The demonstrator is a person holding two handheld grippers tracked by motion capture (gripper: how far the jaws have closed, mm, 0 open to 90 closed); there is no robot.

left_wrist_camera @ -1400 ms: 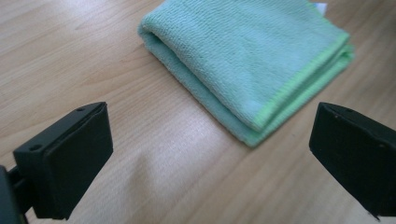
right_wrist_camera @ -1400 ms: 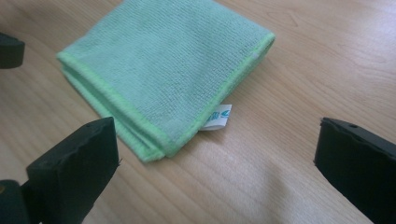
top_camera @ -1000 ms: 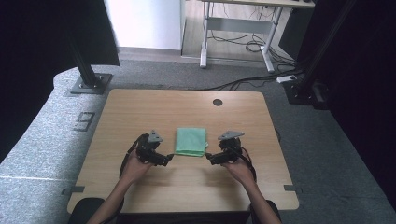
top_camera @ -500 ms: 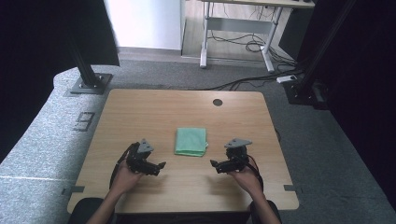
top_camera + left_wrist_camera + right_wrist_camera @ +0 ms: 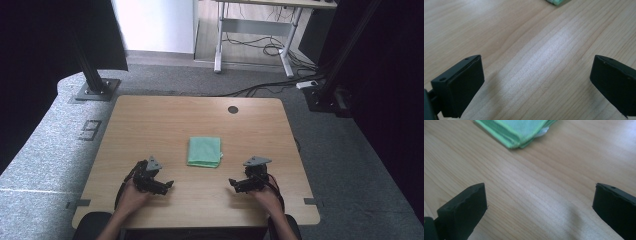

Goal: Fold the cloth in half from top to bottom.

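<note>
While the folded green cloth (image 5: 204, 151) lies untouched, the left gripper (image 5: 167, 186) and right gripper (image 5: 233, 184) are held released, nearer the person than it.

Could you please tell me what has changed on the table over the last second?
Both grippers drew back from the folded green cloth toward the person's edge of the table. A second ago they flanked it closely; now the left gripper and right gripper sit lower and wider apart, jaws open, holding nothing. The cloth stayed folded in the same spot, apart from both.
</note>
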